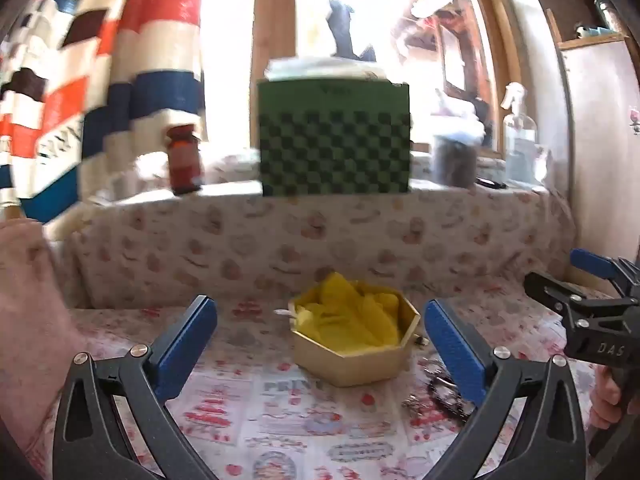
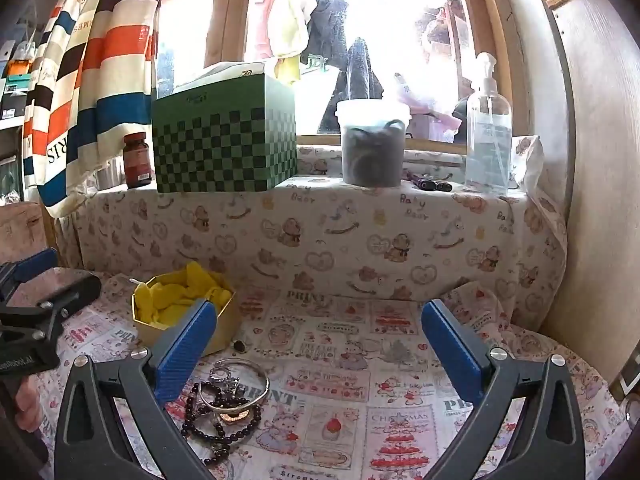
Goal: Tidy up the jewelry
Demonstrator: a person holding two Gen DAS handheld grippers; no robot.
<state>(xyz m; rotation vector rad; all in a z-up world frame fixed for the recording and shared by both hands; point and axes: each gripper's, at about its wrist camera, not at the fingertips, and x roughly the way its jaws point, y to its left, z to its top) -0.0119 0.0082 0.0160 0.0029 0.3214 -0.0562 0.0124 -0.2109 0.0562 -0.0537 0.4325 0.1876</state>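
Observation:
A gold hexagonal box [image 1: 356, 364] lined with yellow cloth [image 1: 352, 320] sits on the printed tablecloth; it also shows in the right wrist view [image 2: 224, 340]. A pile of jewelry lies beside it: a silver bangle [image 2: 256, 396], a dark bead bracelet [image 2: 236, 434] and a small dark piece [image 2: 239, 345]. Part of the beads shows in the left wrist view [image 1: 444, 398]. My left gripper [image 1: 320, 346] is open and empty, facing the box. My right gripper [image 2: 319, 344] is open and empty, above the cloth to the right of the jewelry.
A raised ledge behind holds a green checkered box [image 2: 224, 140], a brown bottle [image 2: 137, 160], a white-lidded tub [image 2: 372, 144] and a clear pump bottle [image 2: 488, 136]. A striped curtain [image 2: 92, 64] hangs at left. A wooden panel [image 2: 596, 160] stands at right.

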